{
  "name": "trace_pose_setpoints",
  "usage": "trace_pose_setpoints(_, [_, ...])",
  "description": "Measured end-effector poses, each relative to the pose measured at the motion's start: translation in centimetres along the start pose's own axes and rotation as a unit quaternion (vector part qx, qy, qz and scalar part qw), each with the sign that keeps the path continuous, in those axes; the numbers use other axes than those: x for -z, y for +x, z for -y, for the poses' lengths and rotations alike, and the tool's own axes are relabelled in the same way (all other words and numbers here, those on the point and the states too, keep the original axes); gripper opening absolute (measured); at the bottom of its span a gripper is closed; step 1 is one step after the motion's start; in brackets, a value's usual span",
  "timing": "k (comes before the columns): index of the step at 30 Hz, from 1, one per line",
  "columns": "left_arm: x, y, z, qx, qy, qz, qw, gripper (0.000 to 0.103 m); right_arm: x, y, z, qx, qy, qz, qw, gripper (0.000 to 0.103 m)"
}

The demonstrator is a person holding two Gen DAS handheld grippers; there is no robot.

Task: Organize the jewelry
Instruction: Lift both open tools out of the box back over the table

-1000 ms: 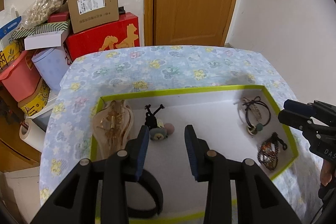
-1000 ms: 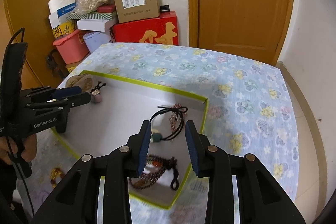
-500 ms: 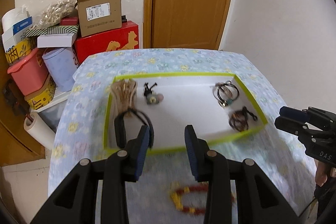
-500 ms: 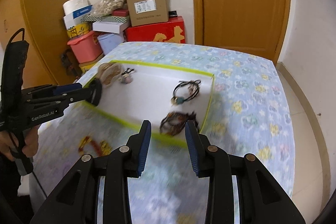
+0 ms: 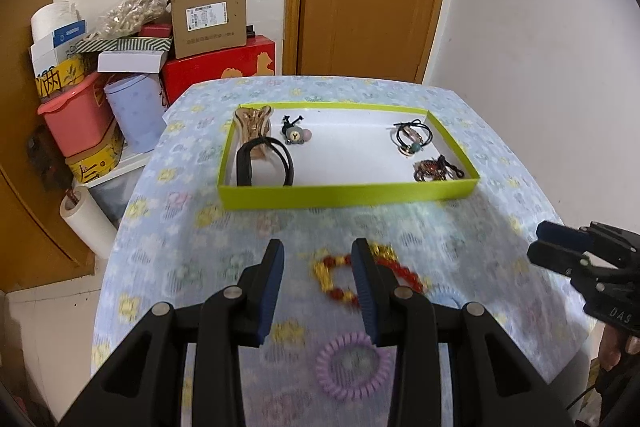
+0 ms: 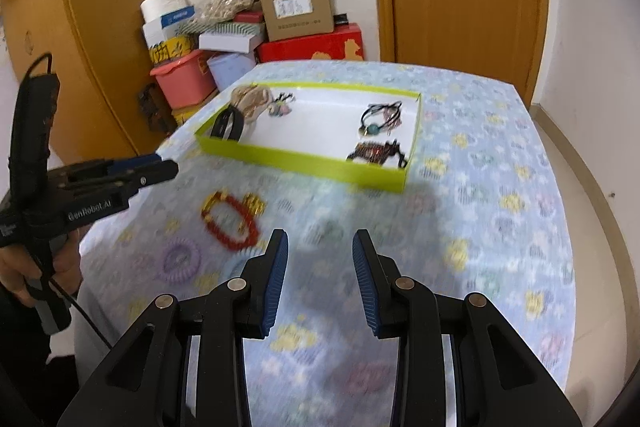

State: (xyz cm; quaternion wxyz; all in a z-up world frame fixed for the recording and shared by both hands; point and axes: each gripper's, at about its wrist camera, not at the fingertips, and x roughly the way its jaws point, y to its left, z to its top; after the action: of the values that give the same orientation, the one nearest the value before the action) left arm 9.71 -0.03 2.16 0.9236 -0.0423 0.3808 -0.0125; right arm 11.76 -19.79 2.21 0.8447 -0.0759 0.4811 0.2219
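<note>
A green-rimmed white tray (image 5: 348,193) (image 6: 304,163) holds a black headband (image 5: 264,163), a beige hair claw (image 5: 252,125), a small bear hair tie (image 5: 294,135), a black beaded hair tie (image 5: 412,139) and a dark beaded bracelet (image 5: 436,169). On the flowered cloth in front of the tray lie a red-and-gold bead bracelet (image 5: 340,279) (image 6: 230,217) and a purple spiral hair tie (image 5: 352,367) (image 6: 180,259). My left gripper (image 5: 318,283) (image 6: 166,165) hovers open over the red bracelet, holding nothing. My right gripper (image 6: 320,283) (image 5: 538,241) is open and empty over bare cloth to the right.
A light blue spiral tie (image 5: 444,297) peeks out behind the left gripper's right finger. Stacked boxes (image 5: 208,15) and a pink bin (image 5: 76,115) crowd the floor beyond the table's far left corner. A wooden door (image 5: 368,7) stands behind.
Both grippers have pulled back from over the tray towards the table's near side. The tray now sits farther off, and the loose bracelet and spiral ties have come into view.
</note>
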Motion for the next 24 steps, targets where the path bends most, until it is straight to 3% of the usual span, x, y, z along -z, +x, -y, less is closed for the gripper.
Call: trace_pose_setpoints(24, [4.1, -1.7, -1.5, 0.003, -0.025, -0.011, 0.9996, 0.037, 2.4, -0.2, -2.5, -0.021, -0.011, -0.023, 0.999, 0.035])
